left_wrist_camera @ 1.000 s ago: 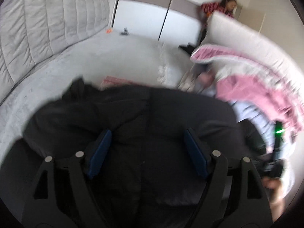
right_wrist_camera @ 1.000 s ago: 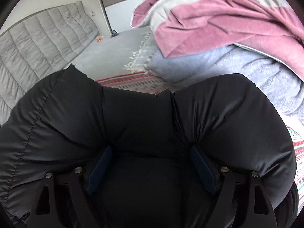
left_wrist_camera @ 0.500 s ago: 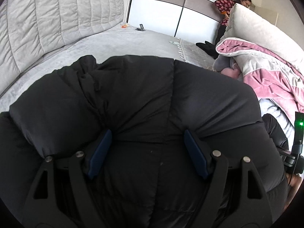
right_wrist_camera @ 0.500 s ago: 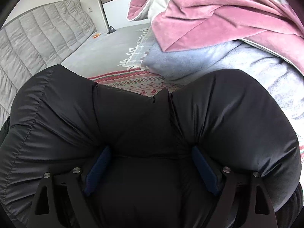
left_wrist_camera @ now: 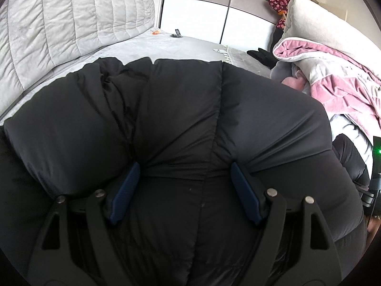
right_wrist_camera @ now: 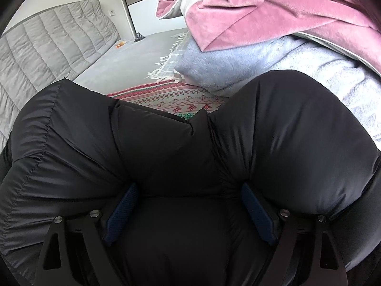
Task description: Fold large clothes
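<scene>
A thick black puffer jacket [left_wrist_camera: 178, 107] fills most of the left wrist view, lying bunched over the grey bed. My left gripper [left_wrist_camera: 185, 166] has its blue pads [left_wrist_camera: 126, 190] pressed wide apart into a padded fold, which bulges out on both sides. In the right wrist view the same jacket [right_wrist_camera: 285, 131] swells around my right gripper [right_wrist_camera: 189, 188]. That gripper's pads [right_wrist_camera: 256, 214] also clamp a fat roll of the padding. Fabric hides the fingertips of both grippers.
The grey bed [left_wrist_camera: 190, 45] reaches back to a quilted headboard [left_wrist_camera: 71, 19] and a white wardrobe [left_wrist_camera: 195, 7]. A pink and white blanket heap [right_wrist_camera: 273, 7] lies on the right over a blue-grey blanket [right_wrist_camera: 226, 62] and a patterned cloth [right_wrist_camera: 171, 100]. A person [left_wrist_camera: 281, 2] is behind the heap.
The left view has steadied from a blur and dropped lower; the jacket now swells up over more of the bed. The right view sank slightly. Both grips hold the same.
</scene>
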`<state>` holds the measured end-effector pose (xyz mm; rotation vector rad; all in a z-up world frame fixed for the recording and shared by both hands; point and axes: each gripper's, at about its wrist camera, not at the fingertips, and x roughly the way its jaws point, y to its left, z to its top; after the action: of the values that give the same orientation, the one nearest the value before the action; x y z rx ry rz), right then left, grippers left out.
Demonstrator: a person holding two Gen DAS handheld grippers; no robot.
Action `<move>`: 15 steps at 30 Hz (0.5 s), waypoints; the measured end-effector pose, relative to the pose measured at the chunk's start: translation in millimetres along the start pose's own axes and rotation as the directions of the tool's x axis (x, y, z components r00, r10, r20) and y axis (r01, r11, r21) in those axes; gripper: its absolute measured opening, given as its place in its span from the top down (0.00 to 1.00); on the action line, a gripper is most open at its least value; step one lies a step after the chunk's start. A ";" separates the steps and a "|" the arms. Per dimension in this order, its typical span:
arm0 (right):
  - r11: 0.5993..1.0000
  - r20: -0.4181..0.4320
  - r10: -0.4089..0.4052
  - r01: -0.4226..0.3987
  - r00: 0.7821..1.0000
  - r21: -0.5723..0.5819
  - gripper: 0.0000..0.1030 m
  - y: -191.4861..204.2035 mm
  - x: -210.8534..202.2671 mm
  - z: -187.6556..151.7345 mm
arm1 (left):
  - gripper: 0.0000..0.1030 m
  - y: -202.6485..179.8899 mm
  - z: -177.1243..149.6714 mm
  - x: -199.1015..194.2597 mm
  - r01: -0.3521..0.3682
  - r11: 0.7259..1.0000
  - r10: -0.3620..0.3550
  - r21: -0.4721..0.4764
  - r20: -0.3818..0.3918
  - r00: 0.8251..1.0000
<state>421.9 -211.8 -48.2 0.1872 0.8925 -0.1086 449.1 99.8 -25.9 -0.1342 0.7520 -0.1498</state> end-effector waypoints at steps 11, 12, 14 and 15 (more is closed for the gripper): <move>0.999 -0.016 0.011 -0.010 1.000 0.040 0.12 -0.4 -32.8 0.9 | 0.23 13.2 6.1 -32.3 0.041 0.999 -0.042 -0.033 -0.020 0.999; 0.998 -0.007 0.024 -0.024 1.000 0.052 0.12 -1.7 -39.8 1.0 | 0.23 13.2 7.9 -38.3 0.048 0.998 -0.049 -0.038 -0.026 0.998; 0.994 0.019 0.059 -0.060 0.998 0.086 0.12 -5.0 -57.4 2.0 | 0.23 11.9 10.9 -54.4 0.070 0.996 -0.071 -0.054 -0.020 0.997; 0.990 0.050 0.084 -0.089 0.995 0.108 0.12 -7.9 -73.8 1.0 | 0.23 11.3 11.8 -60.0 0.081 0.995 -0.082 -0.060 -0.010 0.997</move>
<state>375.3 -218.5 9.2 0.3244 0.8325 -0.0812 415.0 122.6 20.8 -0.2215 0.7645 -0.2062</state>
